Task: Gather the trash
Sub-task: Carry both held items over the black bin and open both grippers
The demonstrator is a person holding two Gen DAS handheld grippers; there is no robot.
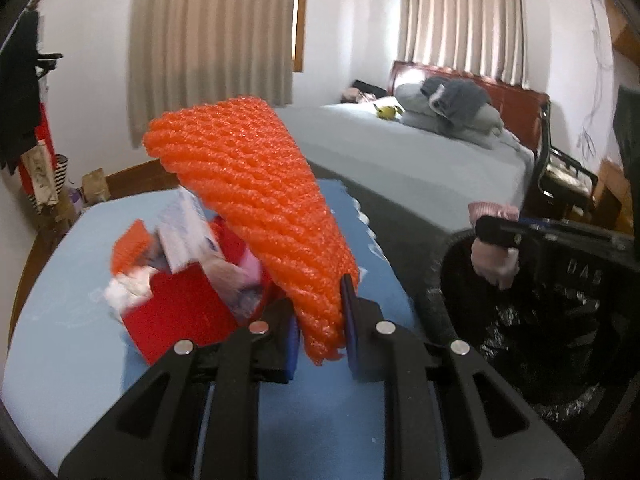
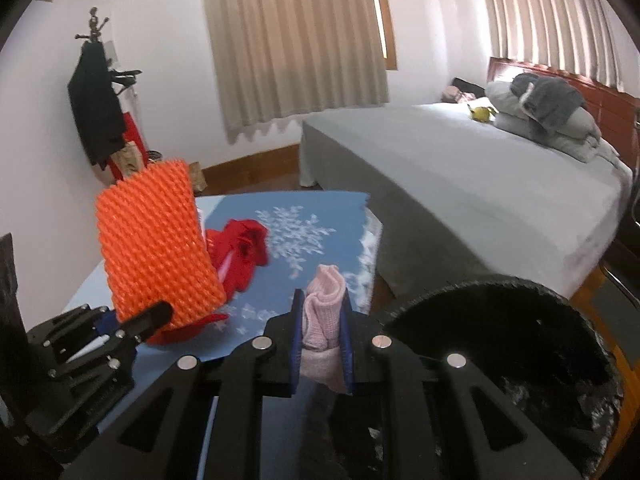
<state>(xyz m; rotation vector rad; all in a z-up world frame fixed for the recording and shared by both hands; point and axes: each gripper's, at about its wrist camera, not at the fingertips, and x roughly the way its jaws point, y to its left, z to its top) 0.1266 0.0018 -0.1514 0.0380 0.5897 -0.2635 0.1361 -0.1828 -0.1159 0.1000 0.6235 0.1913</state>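
Note:
My left gripper (image 1: 320, 328) is shut on an orange foam net sleeve (image 1: 256, 196), which stands up over the blue table (image 1: 72, 344). The same orange foam net (image 2: 156, 248) and the left gripper (image 2: 132, 322) show at the left of the right wrist view. My right gripper (image 2: 322, 340) is shut on a pink crumpled wad (image 2: 324, 304) and hangs at the rim of a black bin (image 2: 500, 328) lined with a dark bag. In the left wrist view the pink wad (image 1: 494, 254) and right gripper (image 1: 500, 234) are over the bin (image 1: 520, 320).
A pile of trash lies on the table: a red box (image 1: 180, 316), a white carton (image 1: 188, 228), a small orange net piece (image 1: 130, 248), red cloth (image 2: 244, 248). A grey bed (image 2: 460, 176) stands behind the bin, a coat rack (image 2: 96, 112) at the left wall.

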